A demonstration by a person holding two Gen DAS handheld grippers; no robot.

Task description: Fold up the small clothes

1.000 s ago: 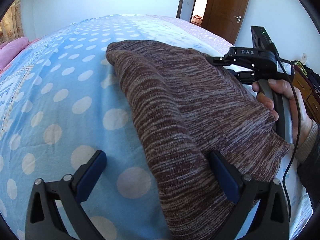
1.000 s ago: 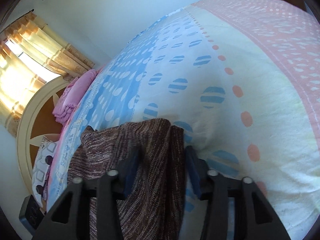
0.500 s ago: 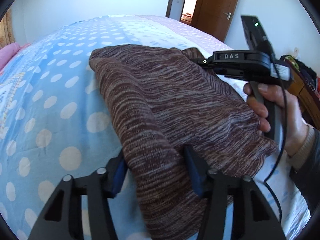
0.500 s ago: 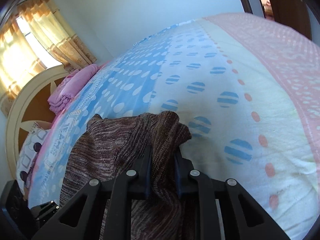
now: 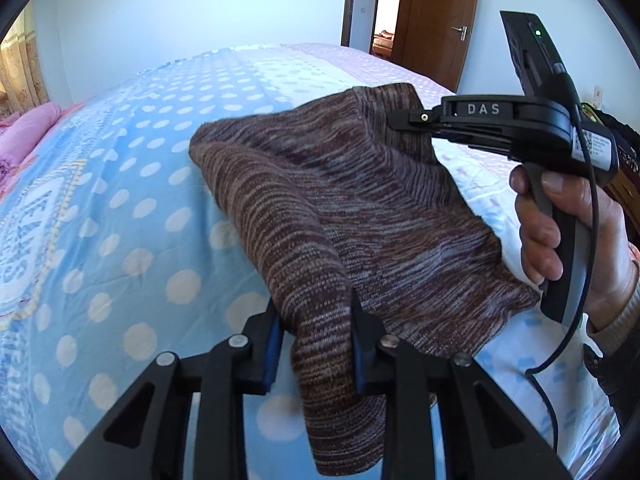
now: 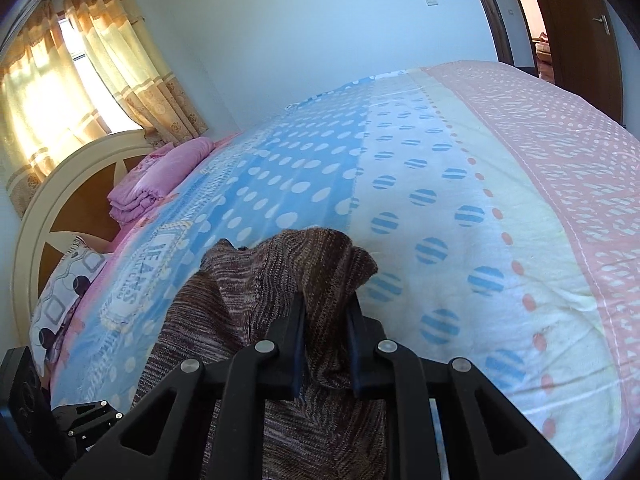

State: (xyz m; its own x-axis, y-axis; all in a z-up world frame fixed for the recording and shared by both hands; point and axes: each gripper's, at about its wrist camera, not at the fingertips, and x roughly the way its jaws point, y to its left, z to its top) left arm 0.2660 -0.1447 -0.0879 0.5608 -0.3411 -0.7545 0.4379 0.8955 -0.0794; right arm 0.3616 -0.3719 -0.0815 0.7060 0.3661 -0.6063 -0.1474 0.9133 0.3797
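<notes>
A: Two grips on now. left gripper (image 5: pixel 314 346) was wide apart a second back with the brown knit garment (image 5: pixel 360 216) only lying between its pads; its jaws have just been closing and now the blue pads pinch a bunched fold at lower centre of the left wrist view

B: And the right gripper (image 6: pixel 325 344)?

A: Also just been closing, less travel. It already had cloth between the pads before; now it's clenched on a corner of the same garment, lower centre of the right wrist view. From the left camera you see it at right of frame, nose buried in the upper right edge of the knit, the person's hand (image 5: pixel 560 232) around the handle

B: Garment position?

A: Earlier it lay flat on the polka-dot bedsheet (image 5: pixel 120 200). Now the two held parts are raised and the cloth tents between them; the far end at centre left looks like it's on the sheet, can't tell how much of it is touching

B: Meaning for the task?

A: My read: grasp phase done, lift for a fold starting. Likely next is carrying the held edge over the rest. No fold laid yet

B: Background?

A: Pink folded blanket (image 6: pixel 160 176) by the headboard at left, well apart from the work
</notes>
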